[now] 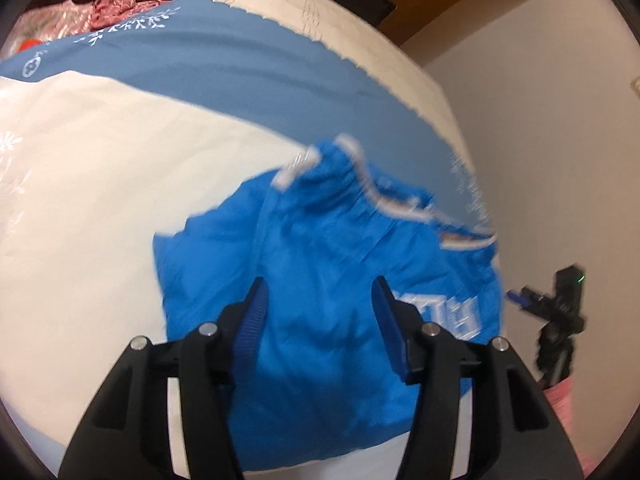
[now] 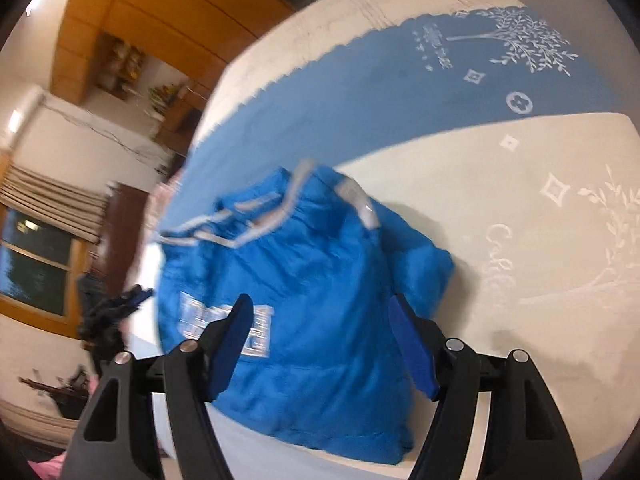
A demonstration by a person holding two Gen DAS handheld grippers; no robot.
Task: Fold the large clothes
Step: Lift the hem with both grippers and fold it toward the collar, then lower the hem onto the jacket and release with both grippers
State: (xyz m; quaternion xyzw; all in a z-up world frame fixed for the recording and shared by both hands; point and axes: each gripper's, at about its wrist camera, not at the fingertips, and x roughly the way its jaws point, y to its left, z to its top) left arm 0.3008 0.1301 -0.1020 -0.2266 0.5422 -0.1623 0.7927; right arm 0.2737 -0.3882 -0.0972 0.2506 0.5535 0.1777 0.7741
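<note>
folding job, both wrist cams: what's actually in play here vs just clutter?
In play:
- blue jacket, lying bunched on the bed
- left gripper, jaws apart over the jacket, not gripping
- right gripper, likewise open
- bedspread, the work surface

Clutter:
- pink and red clothes pile at the far edge of the bed
- wooden cabinets
- window

Right gripper (image 2: 320,312) jaws apart above blue jacket (image 2: 312,280).

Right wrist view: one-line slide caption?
Open right gripper above a bright blue jacket lying bunched on a white-and-blue bedspread.
</note>
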